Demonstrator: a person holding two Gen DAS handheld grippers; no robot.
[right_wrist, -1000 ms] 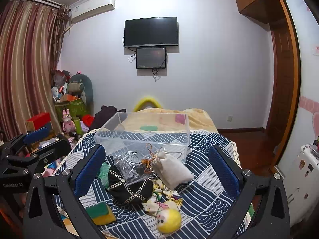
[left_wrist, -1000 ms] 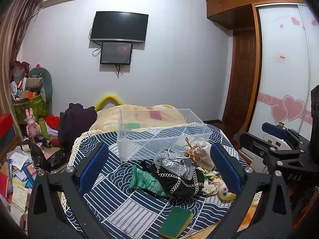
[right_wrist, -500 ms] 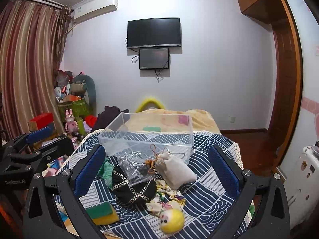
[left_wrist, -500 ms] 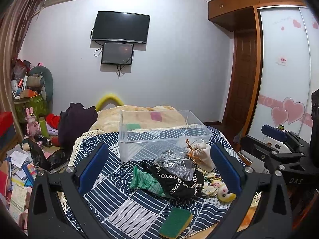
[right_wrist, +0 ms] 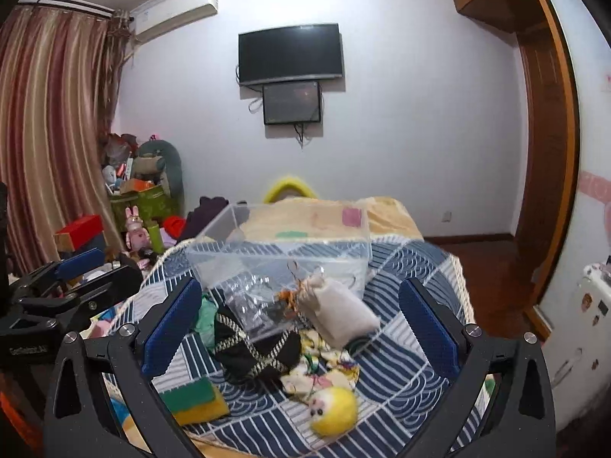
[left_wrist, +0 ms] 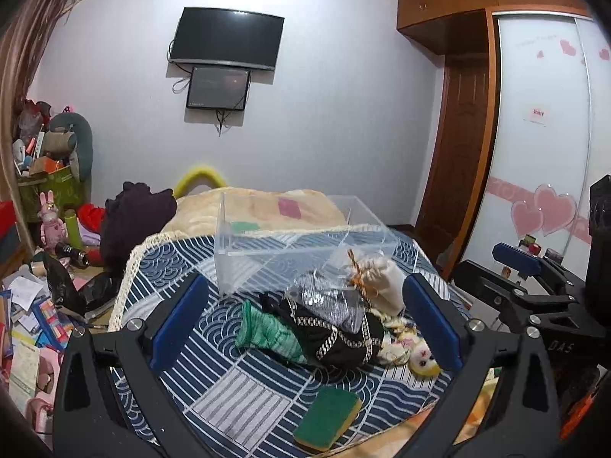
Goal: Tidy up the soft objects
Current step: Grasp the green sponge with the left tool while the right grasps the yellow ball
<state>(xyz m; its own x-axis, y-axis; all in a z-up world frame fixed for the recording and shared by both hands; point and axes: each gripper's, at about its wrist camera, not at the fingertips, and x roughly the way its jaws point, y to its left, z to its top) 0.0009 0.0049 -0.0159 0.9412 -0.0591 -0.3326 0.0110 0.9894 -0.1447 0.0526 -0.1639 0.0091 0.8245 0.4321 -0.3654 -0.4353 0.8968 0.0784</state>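
A pile of soft things lies on the blue patterned bed cover (left_wrist: 214,378): a green knitted piece (left_wrist: 267,334), a black bag with a chain (left_wrist: 332,337), a silver pouch (left_wrist: 328,303), a beige drawstring bag (left_wrist: 385,286), a yellow-headed doll (left_wrist: 422,358) and a green-yellow sponge (left_wrist: 328,418). A clear plastic box (left_wrist: 298,240) stands behind them. My left gripper (left_wrist: 305,322) is open above the pile. My right gripper (right_wrist: 299,326) is open above the same pile, with the beige bag (right_wrist: 338,311), black bag (right_wrist: 252,347), doll (right_wrist: 334,404) and sponge (right_wrist: 191,399) below it.
A dark heap of clothes (left_wrist: 130,221) and a yellow arch (left_wrist: 198,179) lie behind the bed. Toys, boxes and papers (left_wrist: 34,305) clutter the floor at left. A door (left_wrist: 458,152) and a wardrobe with hearts (left_wrist: 546,191) stand at right.
Both grippers have drifted slightly, the right one a little forward toward the pile. Both stay open and empty. The objects have not moved.
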